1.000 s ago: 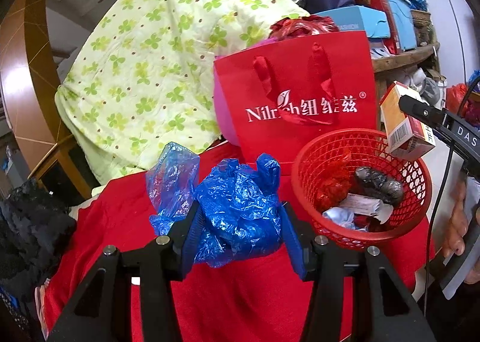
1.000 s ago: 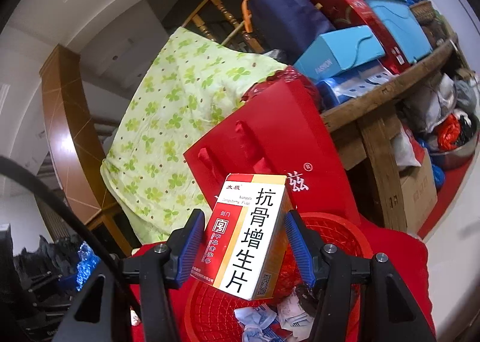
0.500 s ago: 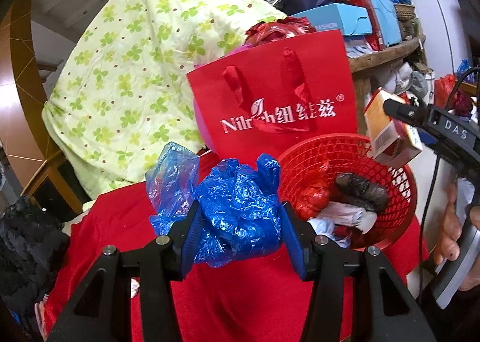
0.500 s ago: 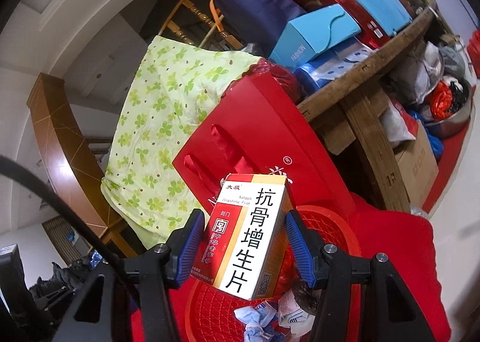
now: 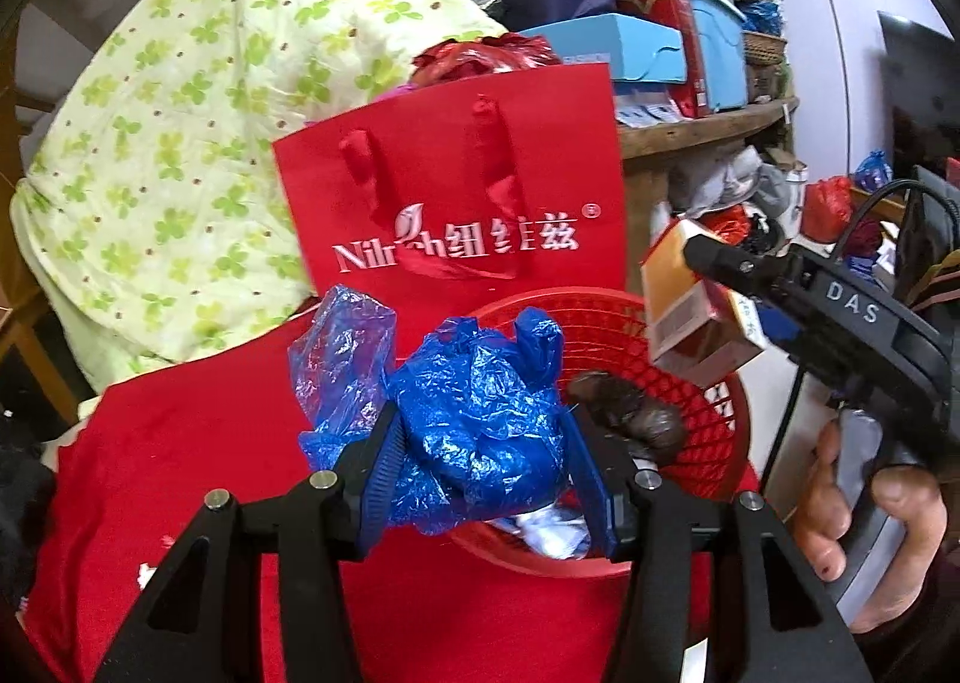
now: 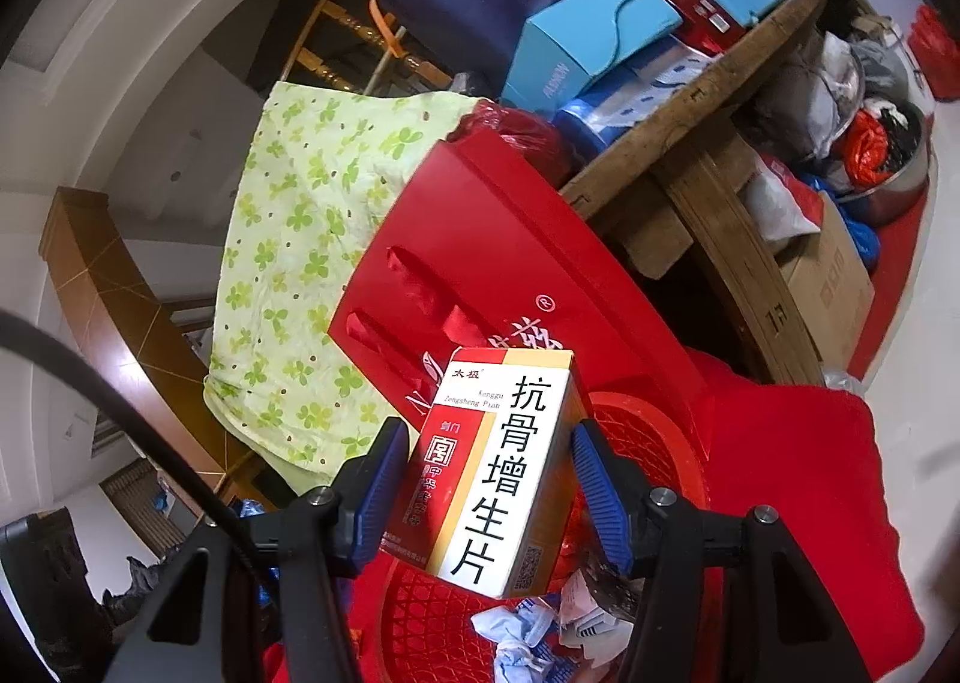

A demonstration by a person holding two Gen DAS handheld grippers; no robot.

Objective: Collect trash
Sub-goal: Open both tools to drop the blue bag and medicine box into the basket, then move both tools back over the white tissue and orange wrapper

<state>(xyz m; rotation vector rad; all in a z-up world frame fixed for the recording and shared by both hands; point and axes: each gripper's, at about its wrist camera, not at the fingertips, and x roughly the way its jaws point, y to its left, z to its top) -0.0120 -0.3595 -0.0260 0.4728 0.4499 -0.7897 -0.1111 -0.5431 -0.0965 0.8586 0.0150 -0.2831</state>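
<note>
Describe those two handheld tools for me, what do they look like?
Each tool is matte black, with two angular arms studded with silver bolts and ending in ribbed blue pads. The left tool and the right tool look alike. In the left view, the right one's body bears white letters "DAS", a black cable and a grey handle.

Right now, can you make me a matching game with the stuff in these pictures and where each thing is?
Things:
1. blue plastic bag
2. medicine box
3. red basket
4. green clover blanket

Places:
A. on the red cloth, holding trash
B. between the left gripper's fingers
C. draped behind the red gift bag
D. between the right gripper's fingers

Pairs: 1-B, 2-D, 3-A, 4-C
</note>
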